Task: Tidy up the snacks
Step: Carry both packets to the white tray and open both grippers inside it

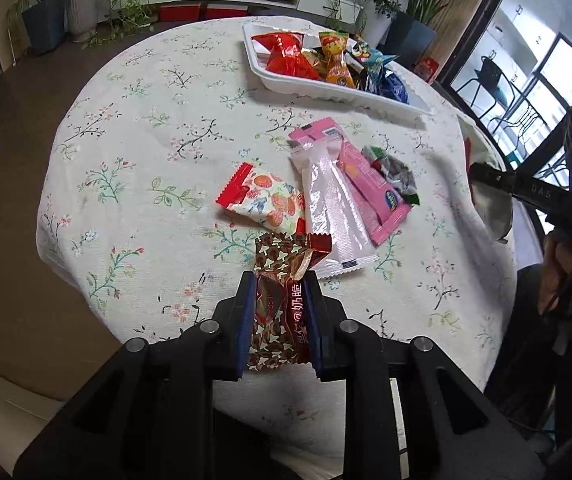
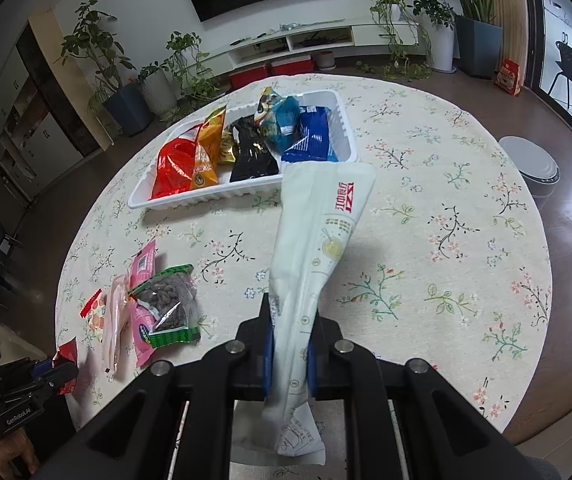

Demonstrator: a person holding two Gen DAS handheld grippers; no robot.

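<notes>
My left gripper (image 1: 280, 280) is shut on a brown-and-red patterned snack packet (image 1: 282, 280), whose top sticks out past the blue pads. Beyond it on the floral tablecloth lie a strawberry-print packet (image 1: 264, 200), a clear pink-white packet (image 1: 332, 216), a pink packet (image 1: 374, 184) and a green-edged bag of nuts (image 2: 170, 304). My right gripper (image 2: 290, 312) is shut on a long white packet (image 2: 318, 232), held above the table with its far end towards the white tray (image 2: 242, 194). The tray (image 1: 326, 90) holds several snack bags.
The round table's edge (image 1: 52, 184) curves close on the left, with brown floor beyond. Potted plants (image 2: 126, 92), a low TV shelf (image 2: 326, 38) and red boxes stand behind the table. A white round device (image 2: 534, 168) sits on the floor at the right. A person's hand (image 1: 566, 280) holds the right gripper.
</notes>
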